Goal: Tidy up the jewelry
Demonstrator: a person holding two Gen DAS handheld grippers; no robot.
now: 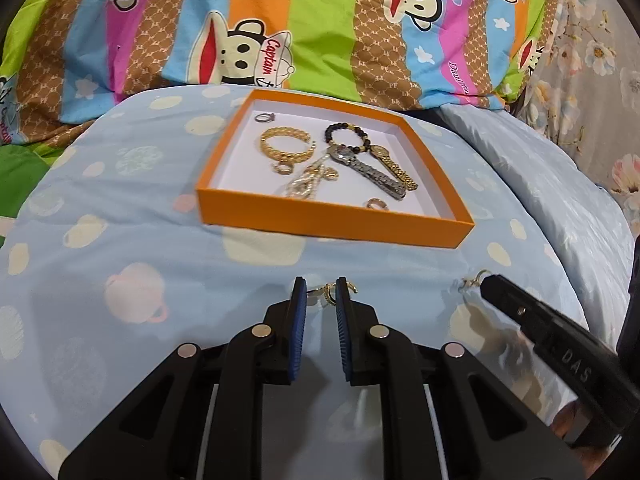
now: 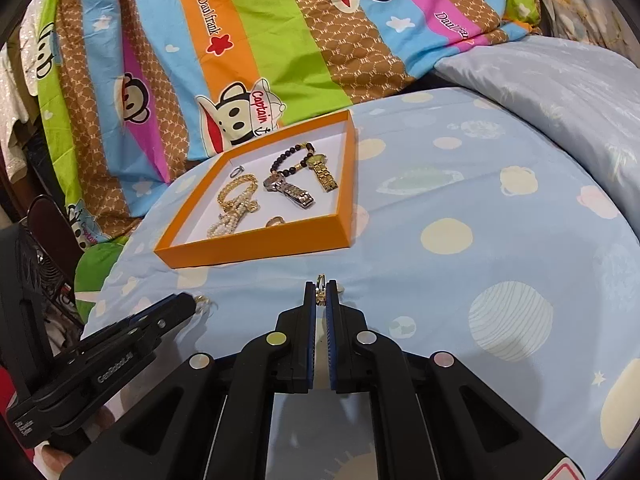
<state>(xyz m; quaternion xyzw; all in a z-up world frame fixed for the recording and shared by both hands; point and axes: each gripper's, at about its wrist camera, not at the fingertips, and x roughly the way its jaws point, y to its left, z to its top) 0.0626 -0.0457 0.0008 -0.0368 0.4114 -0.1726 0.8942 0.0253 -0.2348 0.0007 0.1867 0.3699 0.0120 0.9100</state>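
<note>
An orange tray (image 1: 332,222) (image 2: 256,242) on the blue bedsheet holds a gold bangle (image 1: 285,146), a black bead bracelet (image 1: 347,136), a silver watch (image 1: 370,176), a gold watch (image 1: 394,166), a pearl piece (image 1: 306,184) and small rings. My left gripper (image 1: 320,292) is open around a small gold earring (image 1: 330,292) lying on the sheet. My right gripper (image 2: 320,292) is shut on another gold earring (image 2: 320,288); it also shows in the left wrist view (image 1: 470,282).
A striped monkey-print quilt (image 1: 280,20) lies bunched behind the tray. A pale blue pillow (image 2: 560,92) lies at the right. A dark fan (image 2: 36,248) stands at the left edge of the bed.
</note>
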